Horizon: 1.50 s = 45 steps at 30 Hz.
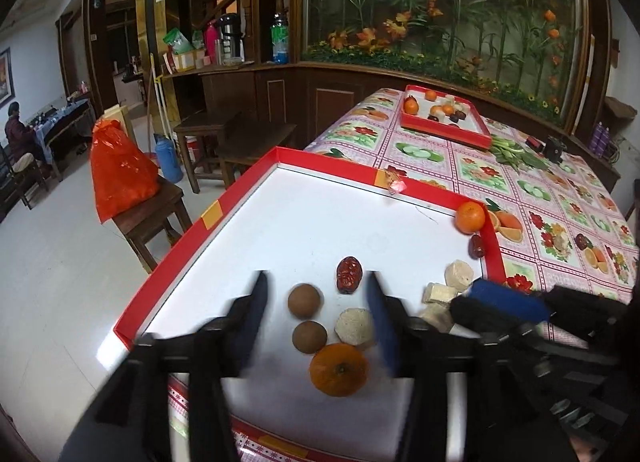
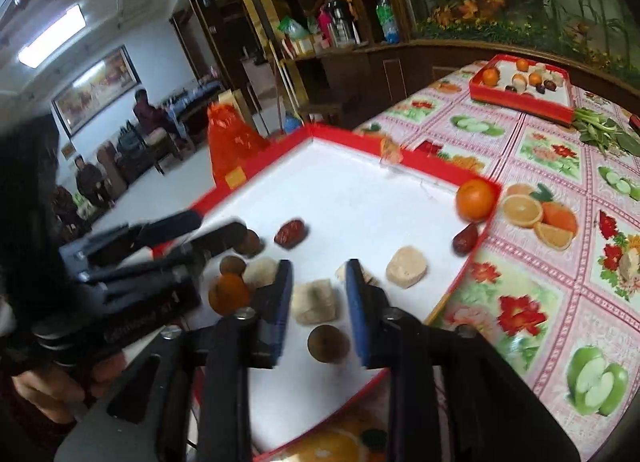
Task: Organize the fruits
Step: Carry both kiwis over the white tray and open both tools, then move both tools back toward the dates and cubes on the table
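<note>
Inside a red-rimmed tray (image 1: 176, 250), the left gripper (image 1: 316, 302) is hovering wide open and empty over two brown round fruits (image 1: 305, 300), a red date (image 1: 349, 274) and a tangerine (image 1: 338, 369). Rightward, the right gripper (image 2: 318, 302) is framing a pale cake piece (image 2: 314, 301), jaws apart, gripping nothing. The tangerine looks soft, rollable — best pinched gently across its middle.

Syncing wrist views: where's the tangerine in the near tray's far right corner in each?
Left wrist: tangerine right of centre, just above a red date.
Right wrist: tangerine right of centre, same date below it.
Shared landmark: torn tape on the tray's far rim.
</note>
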Each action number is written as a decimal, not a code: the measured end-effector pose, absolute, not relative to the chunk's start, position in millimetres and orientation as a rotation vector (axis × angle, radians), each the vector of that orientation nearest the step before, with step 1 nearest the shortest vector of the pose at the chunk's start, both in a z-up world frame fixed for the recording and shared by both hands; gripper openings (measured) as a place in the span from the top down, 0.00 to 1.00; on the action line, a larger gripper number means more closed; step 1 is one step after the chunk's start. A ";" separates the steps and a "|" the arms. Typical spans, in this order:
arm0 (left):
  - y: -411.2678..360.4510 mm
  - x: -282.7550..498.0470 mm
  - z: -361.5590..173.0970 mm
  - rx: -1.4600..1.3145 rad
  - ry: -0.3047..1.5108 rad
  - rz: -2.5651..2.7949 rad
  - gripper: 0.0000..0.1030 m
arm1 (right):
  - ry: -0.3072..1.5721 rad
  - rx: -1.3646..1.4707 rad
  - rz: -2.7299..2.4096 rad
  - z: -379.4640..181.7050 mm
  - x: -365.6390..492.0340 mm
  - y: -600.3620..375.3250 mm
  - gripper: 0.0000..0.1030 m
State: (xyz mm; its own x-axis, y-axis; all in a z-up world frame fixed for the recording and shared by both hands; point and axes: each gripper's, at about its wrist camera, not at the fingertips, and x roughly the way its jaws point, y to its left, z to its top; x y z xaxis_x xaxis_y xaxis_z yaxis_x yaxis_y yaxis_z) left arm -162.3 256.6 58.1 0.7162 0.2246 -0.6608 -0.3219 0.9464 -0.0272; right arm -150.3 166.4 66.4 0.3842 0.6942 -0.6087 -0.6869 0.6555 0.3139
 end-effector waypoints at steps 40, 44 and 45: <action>63.2 -89.4 71.7 0.016 0.793 -0.178 0.35 | 0.868 0.040 0.293 41.8 -22.1 -80.5 0.66; 52.0 -62.1 62.4 -0.010 0.851 -0.176 0.35 | 0.904 0.011 0.278 30.5 -5.8 -71.7 0.73; 47.2 -54.8 59.8 -0.017 0.865 -0.178 0.35 | 0.917 -0.014 0.267 27.2 -3.8 -70.0 0.78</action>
State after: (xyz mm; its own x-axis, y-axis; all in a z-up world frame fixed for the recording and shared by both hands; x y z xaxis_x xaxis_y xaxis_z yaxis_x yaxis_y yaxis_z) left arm -54.8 47.2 59.8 0.6350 -0.1623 -0.7553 0.1486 0.9851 -0.0868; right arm -3.8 -70.0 27.2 0.5772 0.2224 -0.7857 -0.2344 0.9668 0.1015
